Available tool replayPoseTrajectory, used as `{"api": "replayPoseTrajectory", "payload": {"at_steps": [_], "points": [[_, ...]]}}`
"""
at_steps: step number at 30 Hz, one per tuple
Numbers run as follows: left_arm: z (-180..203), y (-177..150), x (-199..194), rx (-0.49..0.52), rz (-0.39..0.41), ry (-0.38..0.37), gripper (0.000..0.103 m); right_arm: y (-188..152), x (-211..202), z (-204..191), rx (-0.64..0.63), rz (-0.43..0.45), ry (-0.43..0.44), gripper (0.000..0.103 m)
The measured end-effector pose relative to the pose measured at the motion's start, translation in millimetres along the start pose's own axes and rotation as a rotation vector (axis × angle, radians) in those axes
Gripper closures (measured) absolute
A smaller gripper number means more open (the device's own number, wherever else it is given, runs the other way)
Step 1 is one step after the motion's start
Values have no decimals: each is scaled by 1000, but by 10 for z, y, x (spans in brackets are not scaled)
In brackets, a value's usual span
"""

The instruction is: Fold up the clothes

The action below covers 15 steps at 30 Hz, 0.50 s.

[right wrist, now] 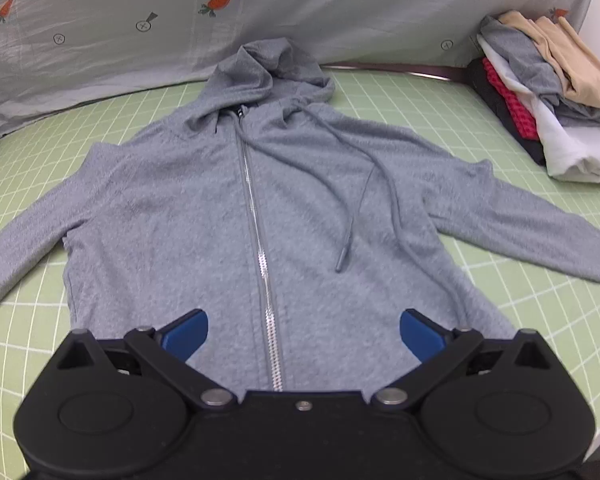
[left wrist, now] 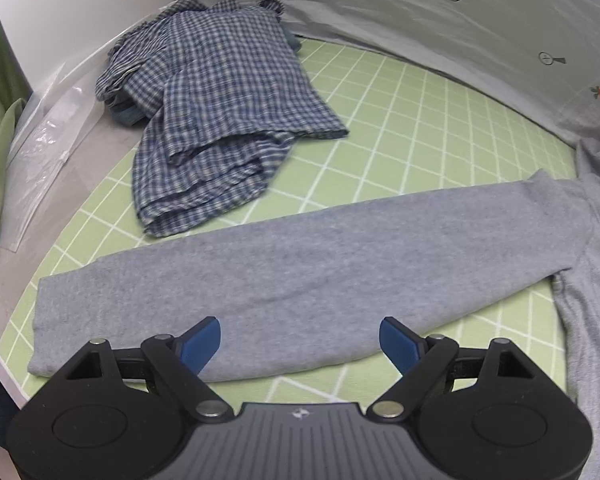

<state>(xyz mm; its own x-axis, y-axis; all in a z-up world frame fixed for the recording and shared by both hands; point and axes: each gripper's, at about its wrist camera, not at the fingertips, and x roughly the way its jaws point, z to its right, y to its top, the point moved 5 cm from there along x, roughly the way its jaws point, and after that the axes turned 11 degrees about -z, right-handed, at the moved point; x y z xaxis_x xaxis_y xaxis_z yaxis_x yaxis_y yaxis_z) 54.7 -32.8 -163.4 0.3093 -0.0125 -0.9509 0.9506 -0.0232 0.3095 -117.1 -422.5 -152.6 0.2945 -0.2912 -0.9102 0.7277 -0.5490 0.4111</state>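
right wrist view: right gripper [right wrist: 304,334] jaws spread wide, holding nothing, above the hem of the grey hoodie [right wrist: 220,208] lying flat, zipped, on the green grid mat [right wrist: 500,152]. left gripper [left wrist: 300,344] also wide, empty, over a sleeve [left wrist: 300,264]. checked shirt [left wrist: 220,112] crumpled beyond; folded stack [right wrist: 540,92] far right.

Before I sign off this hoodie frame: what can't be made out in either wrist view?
- Hoodie hem: right wrist view, hidden behind the open right gripper.
- Right sleeve cuff: cut off by that frame's edge.
- Hoodie body: left wrist view, mostly cut off beyond the left sleeve.
- Clothes under the plaid shirt: covered.
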Motion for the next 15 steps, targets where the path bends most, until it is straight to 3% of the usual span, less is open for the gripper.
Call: {"api": "replayPoseTrajectory", "payload": {"at_steps": [9, 15], "points": [[-490, 52, 297, -4, -69, -12, 16, -232, -29, -375, 65, -40, -29, 0], [-623, 100, 343, -14, -56, -10, 13, -210, 33, -576, 79, -68, -38, 0]]}}
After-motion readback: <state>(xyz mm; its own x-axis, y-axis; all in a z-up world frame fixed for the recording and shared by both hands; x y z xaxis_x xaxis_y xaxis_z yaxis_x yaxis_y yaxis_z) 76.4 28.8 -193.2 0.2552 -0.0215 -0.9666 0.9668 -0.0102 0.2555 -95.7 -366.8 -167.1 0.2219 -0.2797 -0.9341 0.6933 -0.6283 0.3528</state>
